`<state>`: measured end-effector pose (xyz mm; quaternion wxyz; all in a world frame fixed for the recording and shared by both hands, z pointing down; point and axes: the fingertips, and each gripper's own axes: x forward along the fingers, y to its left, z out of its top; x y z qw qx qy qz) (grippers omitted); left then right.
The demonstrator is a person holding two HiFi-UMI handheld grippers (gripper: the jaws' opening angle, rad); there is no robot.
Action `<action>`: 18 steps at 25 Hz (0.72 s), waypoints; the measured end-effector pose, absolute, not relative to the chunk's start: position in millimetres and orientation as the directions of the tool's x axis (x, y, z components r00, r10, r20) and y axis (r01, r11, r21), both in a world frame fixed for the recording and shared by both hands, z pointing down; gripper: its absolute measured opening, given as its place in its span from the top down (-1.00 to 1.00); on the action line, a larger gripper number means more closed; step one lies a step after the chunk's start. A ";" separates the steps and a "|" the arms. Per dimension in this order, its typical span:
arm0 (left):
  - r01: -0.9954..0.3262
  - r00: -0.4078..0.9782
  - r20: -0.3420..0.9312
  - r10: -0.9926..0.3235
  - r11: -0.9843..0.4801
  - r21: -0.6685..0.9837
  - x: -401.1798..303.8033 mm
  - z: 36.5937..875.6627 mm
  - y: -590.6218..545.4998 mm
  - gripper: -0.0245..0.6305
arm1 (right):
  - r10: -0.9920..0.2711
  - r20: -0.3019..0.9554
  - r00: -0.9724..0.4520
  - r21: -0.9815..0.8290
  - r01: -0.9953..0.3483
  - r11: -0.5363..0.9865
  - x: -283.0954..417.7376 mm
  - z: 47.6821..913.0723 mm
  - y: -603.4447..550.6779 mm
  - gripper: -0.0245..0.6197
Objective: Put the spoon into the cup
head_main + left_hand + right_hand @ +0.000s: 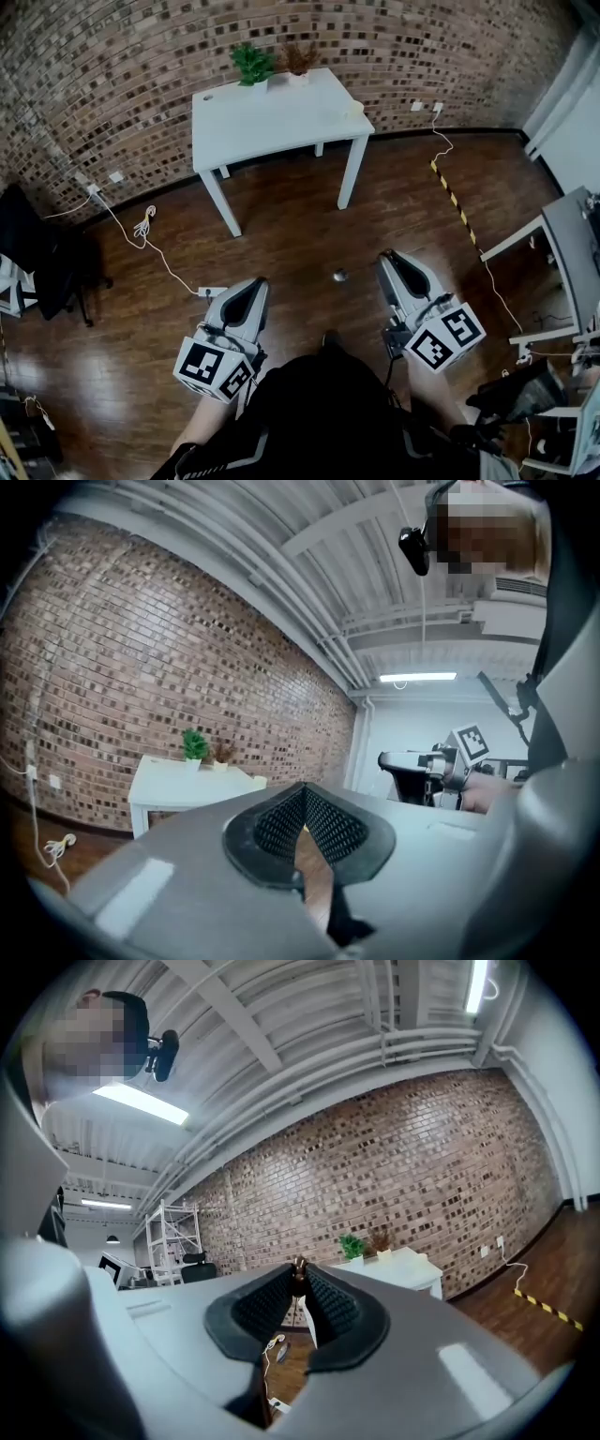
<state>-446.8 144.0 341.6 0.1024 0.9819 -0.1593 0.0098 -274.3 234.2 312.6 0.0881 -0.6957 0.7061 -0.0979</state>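
Observation:
Both grippers are held low over the wooden floor, pointing level at a white table [281, 117] by the brick wall. A small pale object [354, 108], too small to identify, sits at the table's right edge; it also shows as a pale object [260, 780] in the left gripper view. My left gripper [253, 281] [302, 787] is shut, its pads meeting with nothing between them. My right gripper [387, 255] [298, 1271] is closed on a small brown thing [298, 1265] that pokes up between its tips. I cannot tell whether that is the spoon.
Two potted plants [253, 64] stand at the table's back edge. A white cable [150, 234] runs across the floor at left, and yellow-black tape [455, 202] at right. A small grey round thing [339, 276] lies on the floor ahead. A dark chair [47, 258] stands at left, and a grey desk [572, 253] at right.

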 end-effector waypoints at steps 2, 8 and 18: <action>-0.305 0.952 0.035 -0.304 -0.934 0.185 -434.9 332.8 143.2 0.94 | -1.000 0.003 -0.008 -0.257 -0.966 0.007 -259.0 310.3 228.5 0.77; -0.289 0.957 0.050 -0.285 -0.944 0.161 -388.1 328.3 129.4 0.94 | -1.000 -0.015 0.005 -0.277 -0.961 -0.001 -215.4 308.7 216.8 0.77; -0.295 0.955 0.053 -0.291 -0.945 0.138 -314.9 327.8 111.3 0.94 | -1.000 -0.018 0.023 -0.287 -0.958 -0.017 -135.4 316.7 205.0 0.77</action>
